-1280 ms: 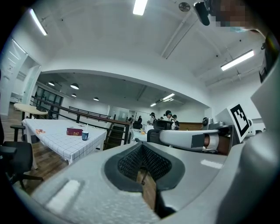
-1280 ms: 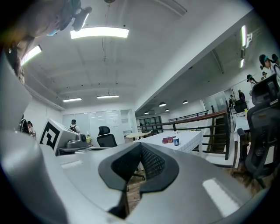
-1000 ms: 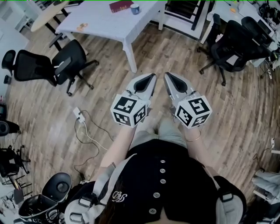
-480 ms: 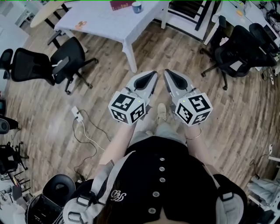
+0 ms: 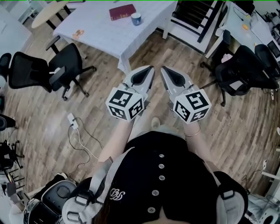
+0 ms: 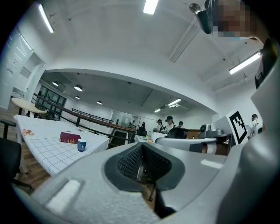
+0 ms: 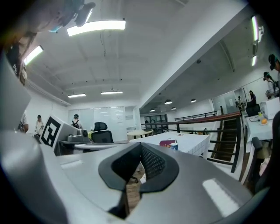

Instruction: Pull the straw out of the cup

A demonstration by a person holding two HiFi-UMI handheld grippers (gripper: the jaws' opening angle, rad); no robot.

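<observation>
A small blue cup point(image 5: 136, 19) stands on a white table point(image 5: 100, 33) at the top of the head view, beside a dark red book point(image 5: 122, 12). Any straw in the cup is too small to make out. My left gripper point(image 5: 151, 68) and right gripper point(image 5: 162, 69) are held level side by side above the wooden floor, well short of the table, both shut with nothing between their jaws. In the left gripper view the cup point(image 6: 82, 145) and book point(image 6: 70, 138) show left of the left gripper point(image 6: 142, 147). In the right gripper view the cup point(image 7: 174, 146) shows right of the right gripper point(image 7: 141, 147).
A black office chair point(image 5: 63, 70) stands left of the table, with more chairs point(image 5: 240, 72) on the right. A white cable and plug point(image 5: 73, 127) lie on the floor at left. A dark staircase point(image 5: 197, 17) is beyond the table's right end. People stand far off.
Both grippers have moved forward together toward the table. The table, cup and book now sit lower and fuller in the head view. Both grippers stay shut.
</observation>
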